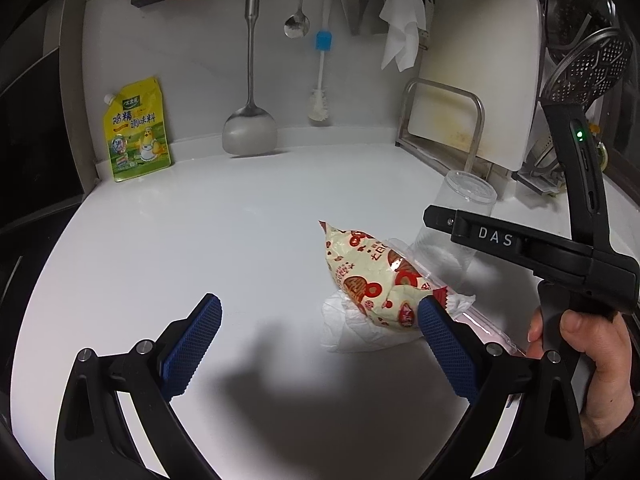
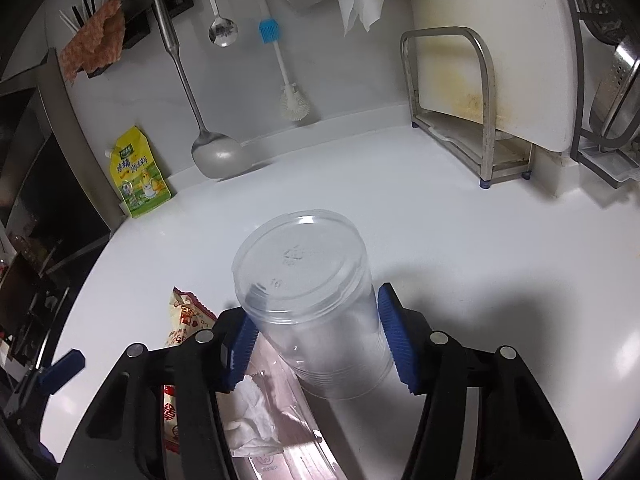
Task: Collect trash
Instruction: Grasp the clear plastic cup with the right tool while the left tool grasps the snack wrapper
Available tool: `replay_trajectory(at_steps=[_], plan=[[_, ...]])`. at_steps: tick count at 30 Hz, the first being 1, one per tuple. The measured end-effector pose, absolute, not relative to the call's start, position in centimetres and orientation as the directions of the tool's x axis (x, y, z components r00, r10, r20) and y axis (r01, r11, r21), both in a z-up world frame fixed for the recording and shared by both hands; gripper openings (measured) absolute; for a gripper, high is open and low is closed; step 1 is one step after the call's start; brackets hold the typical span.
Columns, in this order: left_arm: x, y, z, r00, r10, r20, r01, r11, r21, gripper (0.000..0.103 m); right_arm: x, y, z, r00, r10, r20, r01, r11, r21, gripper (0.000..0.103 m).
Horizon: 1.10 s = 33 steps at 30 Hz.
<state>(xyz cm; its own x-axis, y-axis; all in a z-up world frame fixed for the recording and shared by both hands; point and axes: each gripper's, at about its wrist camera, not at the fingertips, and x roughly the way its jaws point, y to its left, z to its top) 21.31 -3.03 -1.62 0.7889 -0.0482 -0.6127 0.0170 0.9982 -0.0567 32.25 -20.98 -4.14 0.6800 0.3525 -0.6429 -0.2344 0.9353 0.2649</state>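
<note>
A clear plastic cup stands upside down on the white counter, and my right gripper is shut on it, one blue pad against each side. In the left wrist view the same cup shows behind the right tool's black body, which a hand holds. A cream snack bag with red print lies on a crumpled white tissue, over a clear plastic sleeve. My left gripper is open with nothing between its pads. Its right pad is beside the bag's near end.
A yellow seasoning pouch leans on the back wall. A steel spatula, spoon and bottle brush hang there. A white cutting board in a steel rack and a dish rack fill the right side. A dark stove area borders the left.
</note>
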Motion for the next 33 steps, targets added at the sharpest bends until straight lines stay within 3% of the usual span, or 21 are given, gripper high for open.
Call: replay_trajectory(at_steps=[23,24,26,28,32,33], plan=[[24.9,-6.7,-2.9,0.747,0.004,-0.665,-0.026,0.999,-0.023,0.094,31.0,-25.0,-2.2,0.728,0.381,-0.569,-0.207,0.915,0.347,0.053],[25.0,-6.6,-3.0,0.744,0.007,-0.669,-0.03,0.999,-0.023,0.092,31.0,-25.1,-2.2,0.729,0.382,-0.568,-0.207,0.914,0.349,0.053],[25.0,-6.5,-3.0,0.743,-0.003,-0.67,-0.025,0.999,-0.033,0.071,31.0,-25.2,-2.2,0.729,0.384,-0.566,-0.206,0.913,0.353,0.053],[25.0,-6.2,-3.1,0.741,-0.014,-0.672,-0.022,0.999,-0.045,0.063,31.0,-25.2,-2.3,0.729,0.382,-0.567,-0.204,0.913,0.353,0.053],[24.8,-6.0,-2.8,0.748,-0.028,-0.663,-0.005,0.999,-0.047,0.033,30.9,-25.1,-2.4,0.726,0.382,-0.572,-0.206,0.914,0.35,0.053],[24.7,-5.8,-2.8,0.747,-0.033,-0.664,0.0,0.999,-0.049,0.03,30.9,-25.1,-2.4,0.725,0.382,-0.573,-0.205,0.914,0.349,0.053]])
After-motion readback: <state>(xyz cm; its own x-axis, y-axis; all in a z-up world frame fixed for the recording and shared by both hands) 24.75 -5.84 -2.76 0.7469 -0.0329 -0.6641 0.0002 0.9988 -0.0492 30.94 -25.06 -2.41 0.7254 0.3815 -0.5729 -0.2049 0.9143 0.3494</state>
